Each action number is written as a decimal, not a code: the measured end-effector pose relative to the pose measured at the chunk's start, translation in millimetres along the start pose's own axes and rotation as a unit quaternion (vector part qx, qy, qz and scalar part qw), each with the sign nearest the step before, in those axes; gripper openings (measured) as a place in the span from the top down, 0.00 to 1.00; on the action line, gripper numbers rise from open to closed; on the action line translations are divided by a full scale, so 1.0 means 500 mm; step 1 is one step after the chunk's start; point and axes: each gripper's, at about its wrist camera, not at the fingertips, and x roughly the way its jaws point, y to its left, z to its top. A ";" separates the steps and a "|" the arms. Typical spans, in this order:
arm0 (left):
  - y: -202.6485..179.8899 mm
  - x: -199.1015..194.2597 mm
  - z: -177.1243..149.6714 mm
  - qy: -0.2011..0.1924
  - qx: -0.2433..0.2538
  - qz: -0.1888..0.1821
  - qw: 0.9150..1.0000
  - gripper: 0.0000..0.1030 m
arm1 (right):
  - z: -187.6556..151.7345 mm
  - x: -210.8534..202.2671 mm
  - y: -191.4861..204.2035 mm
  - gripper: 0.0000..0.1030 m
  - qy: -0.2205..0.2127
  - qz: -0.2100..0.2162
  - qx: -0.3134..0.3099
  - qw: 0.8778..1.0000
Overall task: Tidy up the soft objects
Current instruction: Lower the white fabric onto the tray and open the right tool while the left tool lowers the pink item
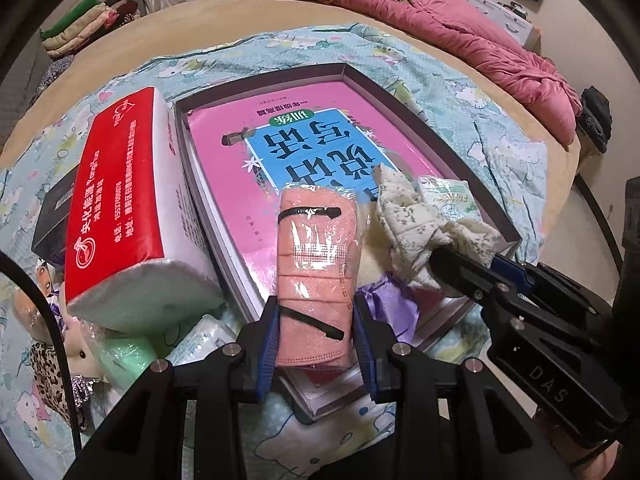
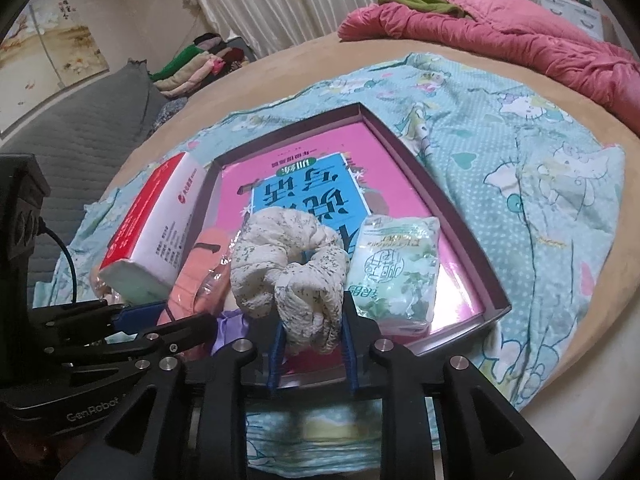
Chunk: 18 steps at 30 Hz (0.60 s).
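Observation:
My left gripper [image 1: 316, 320] is shut on a peach rolled cloth in clear plastic [image 1: 316, 276] and holds it over the near edge of the open shallow box [image 1: 400, 96]. My right gripper [image 2: 312, 324] is shut on a cream floral fabric scrunchie [image 2: 288, 264], over the same box; it also shows in the left wrist view [image 1: 412, 220]. A green-white tissue pack [image 2: 394, 272] lies in the box's near right corner, on the pink book [image 2: 320, 172]. The peach roll [image 2: 200, 272] shows at left in the right wrist view.
A red and white tissue block [image 1: 120, 204] leans at the box's left. A plush toy [image 1: 76, 352], a mint green pack [image 1: 124, 356] and a purple item [image 1: 388, 300] lie near. A pink quilt [image 1: 460, 28] lies at the bed's far side. Folded clothes [image 1: 88, 16] are stacked far left.

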 end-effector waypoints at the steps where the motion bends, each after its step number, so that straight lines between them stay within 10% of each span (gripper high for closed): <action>1: 0.000 0.000 0.000 0.000 0.000 -0.001 1.000 0.66 | 0.000 0.002 -0.001 0.69 0.002 -0.001 0.002 1.000; 18: 0.004 -0.001 -0.003 0.002 -0.011 -0.022 1.000 0.65 | -0.001 -0.018 -0.005 0.48 -0.018 0.014 0.024 0.999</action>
